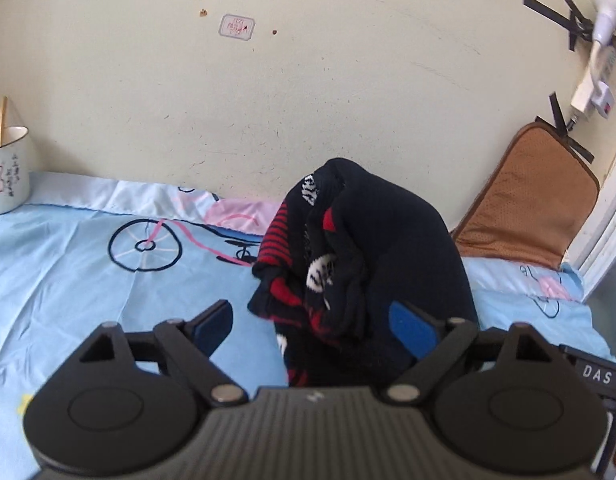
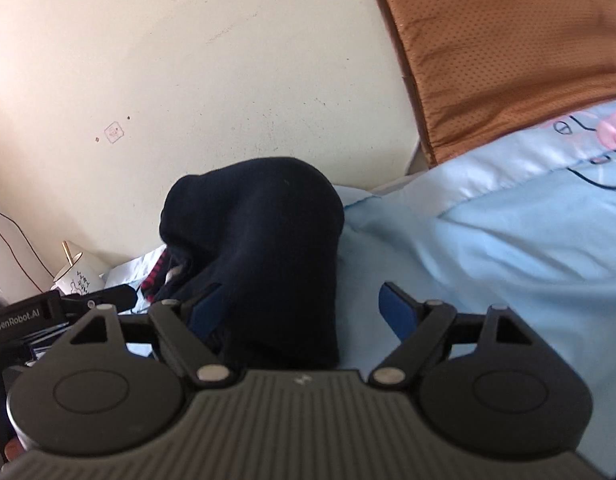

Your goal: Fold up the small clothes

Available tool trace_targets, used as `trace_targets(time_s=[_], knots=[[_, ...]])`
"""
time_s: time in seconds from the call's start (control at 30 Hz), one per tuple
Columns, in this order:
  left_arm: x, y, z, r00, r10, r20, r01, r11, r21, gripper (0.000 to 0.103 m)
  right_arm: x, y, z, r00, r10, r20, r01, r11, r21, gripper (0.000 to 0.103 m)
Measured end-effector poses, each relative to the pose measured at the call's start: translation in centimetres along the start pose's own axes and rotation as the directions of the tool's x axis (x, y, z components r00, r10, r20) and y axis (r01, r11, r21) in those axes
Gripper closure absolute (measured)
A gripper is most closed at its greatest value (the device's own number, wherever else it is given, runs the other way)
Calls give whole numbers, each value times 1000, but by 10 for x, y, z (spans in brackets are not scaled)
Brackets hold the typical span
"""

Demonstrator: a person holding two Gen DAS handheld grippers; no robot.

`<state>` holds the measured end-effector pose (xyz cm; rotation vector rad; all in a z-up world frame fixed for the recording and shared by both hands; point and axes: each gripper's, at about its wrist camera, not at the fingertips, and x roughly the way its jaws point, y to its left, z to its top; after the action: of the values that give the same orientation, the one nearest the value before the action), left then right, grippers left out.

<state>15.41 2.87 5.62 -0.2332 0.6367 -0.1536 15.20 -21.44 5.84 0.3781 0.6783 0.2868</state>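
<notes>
A cream wall point(image 1: 308, 92) is filling the back of both views, scuffed and dotted with small marks. A small sticker point(image 1: 236, 27) is clinging to the wall high up. To the right of the sticker, strips of black tape point(image 1: 555, 16) are holding a white lamp point(image 1: 607, 4) and a white plug point(image 1: 587, 96) against the wall. Below the wall, a light blue sheet point(image 1: 68, 272) printed with a bicycle is covering the surface. A brown cushion point(image 1: 527, 200) is leaning against the wall at the right end. A white mug point(image 1: 6, 176) is standing at the left end, beside the wall. Daylight is brightening the wall's upper left in the right wrist view.
</notes>
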Motion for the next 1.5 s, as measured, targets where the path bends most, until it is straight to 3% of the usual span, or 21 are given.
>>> trace_targets(time_s=[0.3, 0.6, 1.07, 1.5], knots=[[-44, -34, -84, 997, 79, -25, -78, 995, 67, 14, -86, 9, -70, 996, -74, 57, 77, 996, -44, 17], [-74, -53, -126, 983, 177, 41, -181, 974, 138, 11, -111, 18, -112, 992, -93, 89, 105, 984, -144, 17], [-91, -58, -140, 966, 237, 101, -251, 954, 162, 5, -117, 8, -121, 994, -57, 91, 65, 993, -95, 17], [-87, -53, -138, 959, 271, 81, -280, 950, 139, 0, -118, 2, -120, 996, -38, 80, 42, 998, -53, 17]])
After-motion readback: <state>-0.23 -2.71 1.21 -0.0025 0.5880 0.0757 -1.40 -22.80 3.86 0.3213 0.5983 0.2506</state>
